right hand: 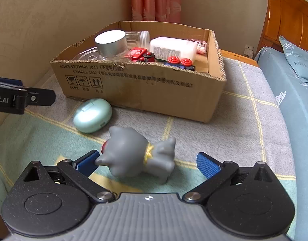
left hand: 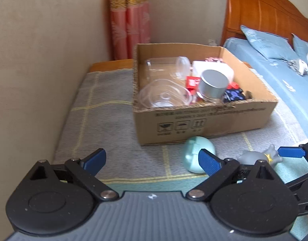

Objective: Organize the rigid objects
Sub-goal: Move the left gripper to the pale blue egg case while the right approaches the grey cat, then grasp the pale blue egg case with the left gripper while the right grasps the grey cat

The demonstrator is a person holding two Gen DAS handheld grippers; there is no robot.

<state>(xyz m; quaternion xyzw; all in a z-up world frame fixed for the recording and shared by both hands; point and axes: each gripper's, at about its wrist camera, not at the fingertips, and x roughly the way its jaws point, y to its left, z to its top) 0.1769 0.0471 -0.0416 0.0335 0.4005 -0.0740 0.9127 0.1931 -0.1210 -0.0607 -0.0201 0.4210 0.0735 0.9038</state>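
A grey toy cat with a yellow collar lies on the plaid blanket between the wide-open fingers of my right gripper; its head touches the left pad. A mint green oval case lies just in front of the cardboard box. The box holds a silver tin, clear plastic containers, a white bottle and red toys. My left gripper is open and empty above the blanket, with the green case beside its right finger and the cat further right.
The plaid blanket covers a low surface against the beige wall on the left. A bed with blue sheets and a wooden headboard lies to the right. Pink curtains hang behind the box.
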